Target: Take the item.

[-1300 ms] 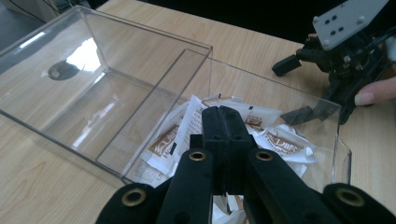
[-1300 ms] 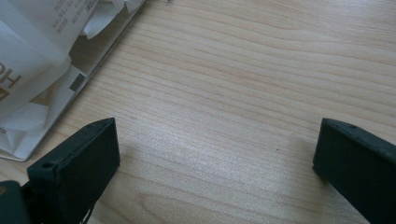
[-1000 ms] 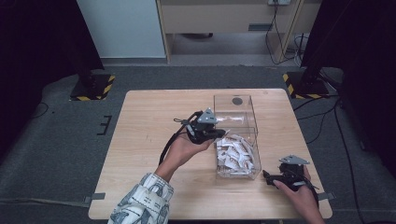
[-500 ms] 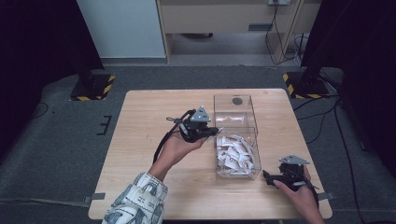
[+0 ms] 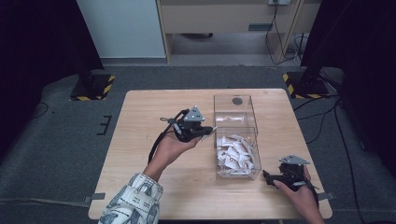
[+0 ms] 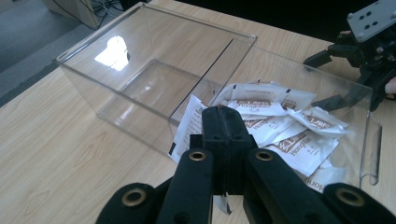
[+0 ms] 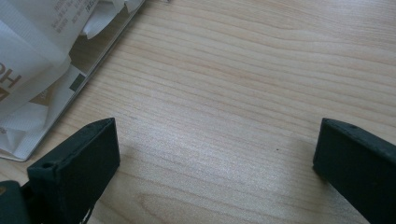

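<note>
Table [image 5: 154, 186]: light wood, seen from above, grey carpet around it.
Clear box [image 5: 236, 135]: plastic, two compartments, set on the right half of the table; far compartment is seen bare, near compartment is filled with packets. In the left gripper view [image 6: 154, 70] the far compartment is at upper left, the divider wall running toward the jaws.
Packets [image 5: 236, 154]: white with brown print, heaped loose in the near compartment; also seen in the left gripper view [image 6: 299, 126] and, through the box wall, at the upper left of the right gripper view [image 7: 28, 70].
Left hand [image 5: 170, 147]: raised over the table middle, patterned sleeve seen at the bottom edge.
Left gripper [image 5: 205, 132]: held just beside the box's left wall, tip pointed at the box. Jaws are clenched together on one packet [image 6: 189, 126], its white sheet seen sticking out on the left of the jaws and below them; this packet is held outside the box wall, at the divider.
Right hand [image 5: 301, 193]: rested at the table's near right corner.
Right gripper [image 5: 268, 176]: laid low on the table, just beside the box's near right corner. Jaws are spread wide, bare wood between them [image 7: 215, 154], nothing gripped.
</note>
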A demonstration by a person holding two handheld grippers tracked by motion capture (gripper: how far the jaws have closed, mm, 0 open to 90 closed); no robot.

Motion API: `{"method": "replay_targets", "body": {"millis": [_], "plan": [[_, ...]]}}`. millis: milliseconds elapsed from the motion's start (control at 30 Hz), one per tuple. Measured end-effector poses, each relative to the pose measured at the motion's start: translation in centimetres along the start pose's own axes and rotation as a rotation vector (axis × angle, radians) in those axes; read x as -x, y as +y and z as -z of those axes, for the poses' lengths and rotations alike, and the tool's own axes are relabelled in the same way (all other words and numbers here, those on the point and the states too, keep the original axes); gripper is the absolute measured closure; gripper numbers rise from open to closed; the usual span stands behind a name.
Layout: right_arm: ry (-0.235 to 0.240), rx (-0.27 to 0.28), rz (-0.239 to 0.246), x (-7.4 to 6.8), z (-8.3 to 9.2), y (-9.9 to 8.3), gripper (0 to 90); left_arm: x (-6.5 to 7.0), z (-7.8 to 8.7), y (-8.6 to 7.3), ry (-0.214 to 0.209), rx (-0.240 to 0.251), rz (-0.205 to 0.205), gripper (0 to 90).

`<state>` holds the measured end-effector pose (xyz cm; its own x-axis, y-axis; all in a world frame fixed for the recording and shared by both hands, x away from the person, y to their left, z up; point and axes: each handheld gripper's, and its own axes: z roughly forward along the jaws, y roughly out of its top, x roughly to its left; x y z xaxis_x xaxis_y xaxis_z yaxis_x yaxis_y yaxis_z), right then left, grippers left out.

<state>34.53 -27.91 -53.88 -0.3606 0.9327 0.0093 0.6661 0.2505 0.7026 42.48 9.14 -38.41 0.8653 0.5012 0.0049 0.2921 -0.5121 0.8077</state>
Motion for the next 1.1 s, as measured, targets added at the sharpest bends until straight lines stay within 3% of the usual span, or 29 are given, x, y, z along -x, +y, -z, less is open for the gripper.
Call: {"method": "replay_targets", "body": {"millis": [1100], "plan": [[0.000, 0.001, 0.000, 0.0, 0.0, 0.0, 0.8, -1.9, 1.5, -3.8, 0.052, -0.031, 0.031, 89.9]]}}
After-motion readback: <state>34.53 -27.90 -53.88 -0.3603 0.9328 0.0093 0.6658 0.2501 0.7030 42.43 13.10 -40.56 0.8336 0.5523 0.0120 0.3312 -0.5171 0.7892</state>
